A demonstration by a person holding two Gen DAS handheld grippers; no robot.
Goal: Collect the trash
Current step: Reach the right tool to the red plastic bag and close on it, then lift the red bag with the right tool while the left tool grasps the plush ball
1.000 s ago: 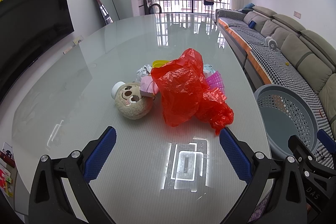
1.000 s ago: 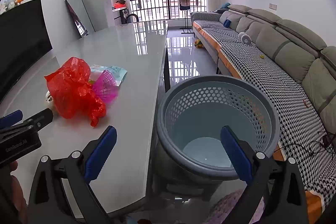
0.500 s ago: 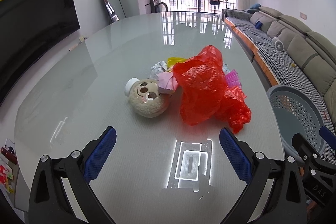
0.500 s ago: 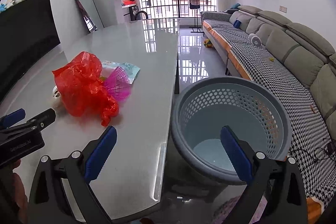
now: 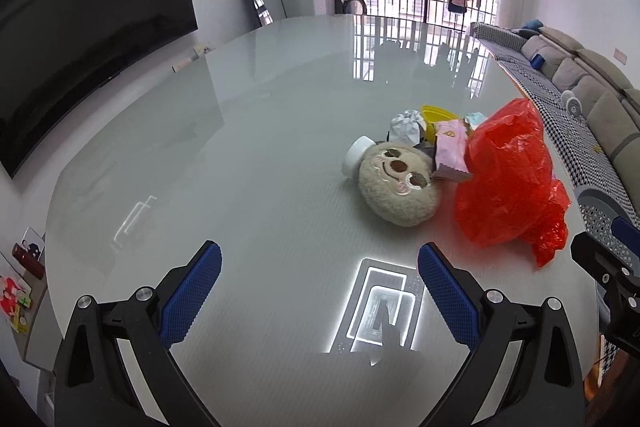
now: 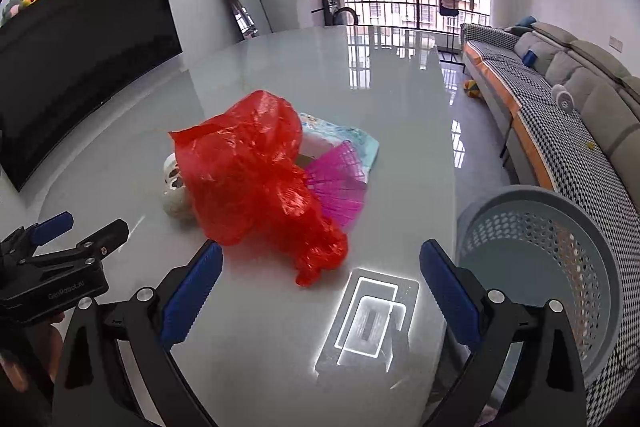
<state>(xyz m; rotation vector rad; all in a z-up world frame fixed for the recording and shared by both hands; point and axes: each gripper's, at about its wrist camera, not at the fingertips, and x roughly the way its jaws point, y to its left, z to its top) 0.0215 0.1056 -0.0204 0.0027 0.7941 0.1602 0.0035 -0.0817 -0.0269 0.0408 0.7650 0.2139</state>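
A crumpled red plastic bag (image 5: 508,179) (image 6: 256,179) lies on the glossy grey table (image 5: 240,155) amid a litter pile: a pink wrapper (image 5: 450,147), crumpled white paper (image 5: 406,125), a yellow item (image 5: 436,113), a magenta mesh piece (image 6: 340,183) and a pale blue packet (image 6: 348,135). A beige plush bear head (image 5: 398,187) lies left of the bag. My left gripper (image 5: 318,291) is open and empty, short of the pile. My right gripper (image 6: 320,287) is open and empty, just in front of the bag.
A grey perforated basket (image 6: 560,267) stands by the table's right edge, also partly seen in the left wrist view (image 5: 604,211). A sofa (image 6: 580,107) runs along the right. A large black TV (image 5: 80,67) is on the left wall.
Both grippers swung left: the pile shifted right in the left wrist view, and the basket slid right while the red bag came to centre in the right wrist view. Both stay open.
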